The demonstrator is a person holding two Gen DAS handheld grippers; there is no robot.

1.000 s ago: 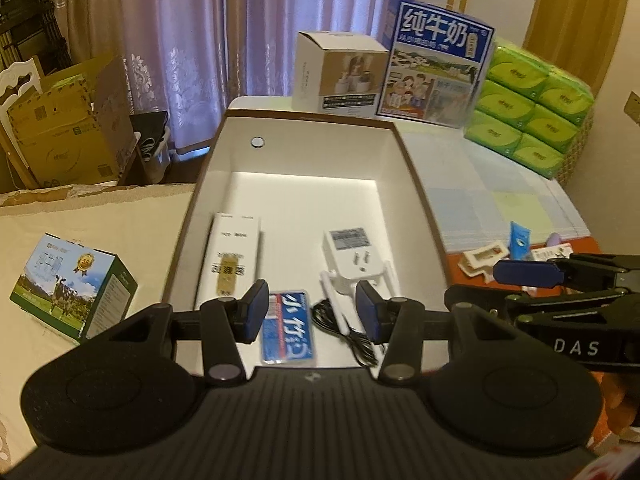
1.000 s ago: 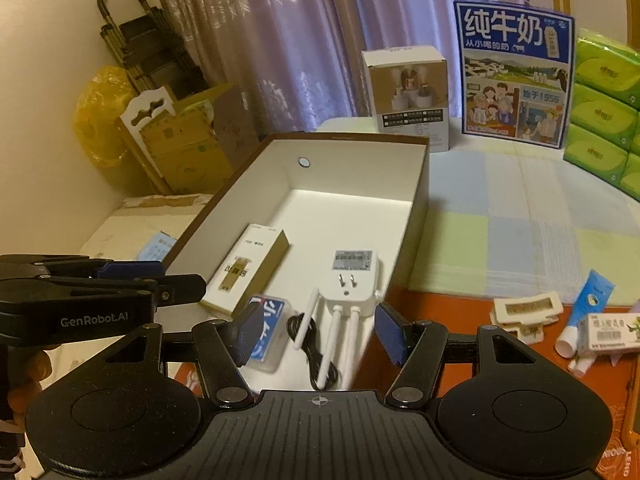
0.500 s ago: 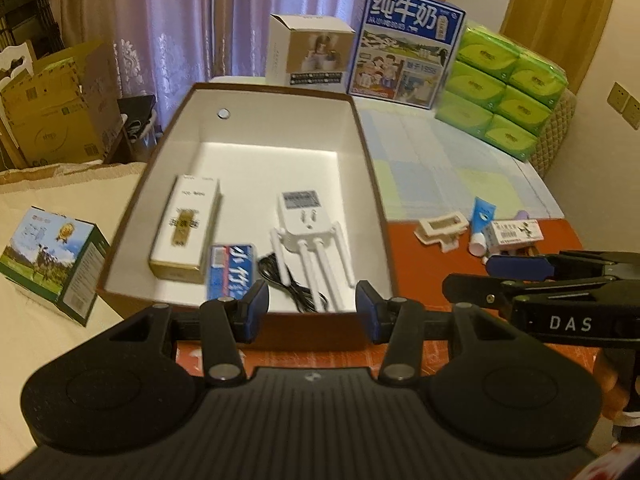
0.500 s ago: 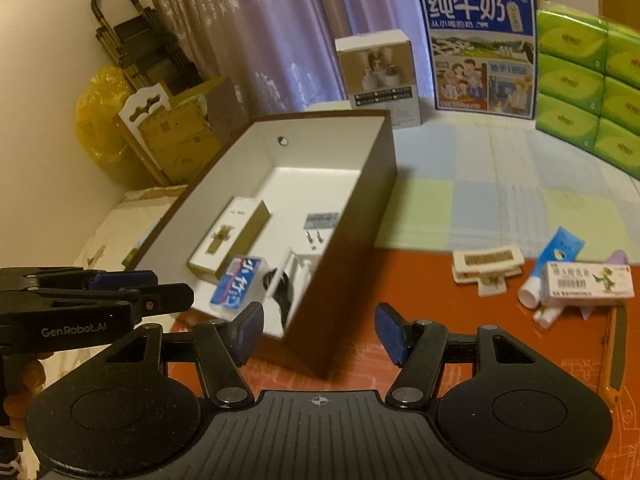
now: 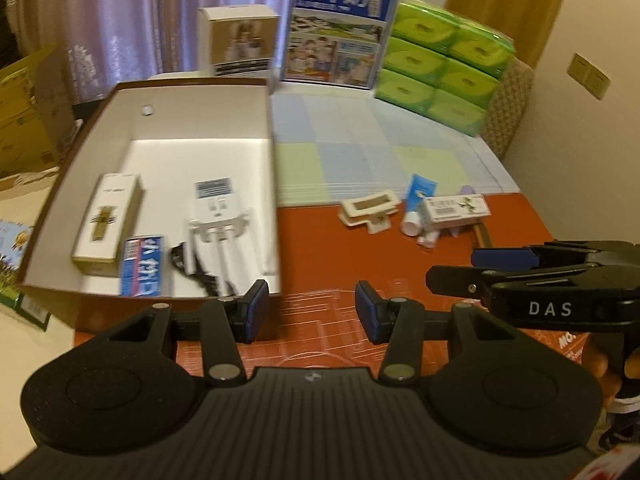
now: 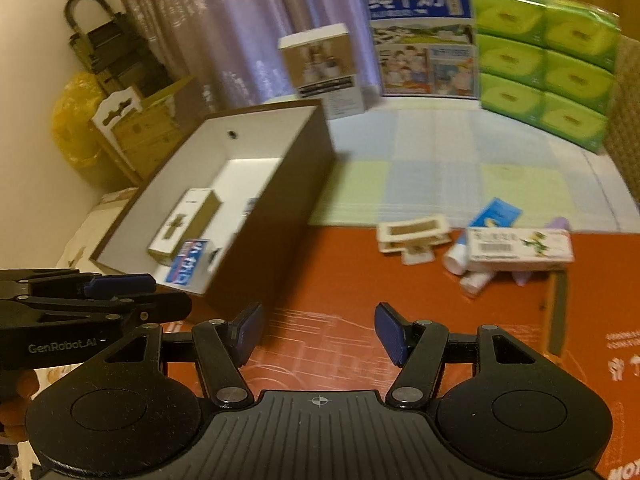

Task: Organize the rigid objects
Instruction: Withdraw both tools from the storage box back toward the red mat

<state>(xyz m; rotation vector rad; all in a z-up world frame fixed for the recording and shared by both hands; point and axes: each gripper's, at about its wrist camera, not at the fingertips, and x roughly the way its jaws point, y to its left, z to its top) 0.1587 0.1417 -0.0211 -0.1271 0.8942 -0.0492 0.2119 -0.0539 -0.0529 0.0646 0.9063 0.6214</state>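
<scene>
A brown box with a white inside (image 5: 272, 152) (image 6: 296, 184) stands at the left on the red mat. In it lie a white-and-gold carton (image 5: 108, 220) (image 6: 184, 224), a blue packet (image 5: 142, 266) (image 6: 188, 266) and a white plug adapter with a black cord (image 5: 218, 220). To the right on the mat lie a small cream holder (image 5: 370, 208) (image 6: 414, 234), a blue tube (image 5: 416, 200) (image 6: 490, 220) and a white medicine carton (image 5: 456, 208) (image 6: 520, 244). My left gripper (image 5: 308, 312) (image 6: 120, 284) is open and empty at the box's near right corner. My right gripper (image 6: 318, 334) (image 5: 504, 258) is open and empty over the mat.
At the back stand a small white carton (image 5: 238, 40), a blue milk case (image 5: 340, 28) and stacked green tissue packs (image 5: 444, 64). Cardboard boxes (image 6: 148, 132) and a yellow bag (image 6: 76, 120) sit at the left. A checked cloth (image 5: 380, 152) covers the far table.
Both grippers have slid to the right, away from above the box and towards the loose items on the red mat. Their jaws have kept the same width.
</scene>
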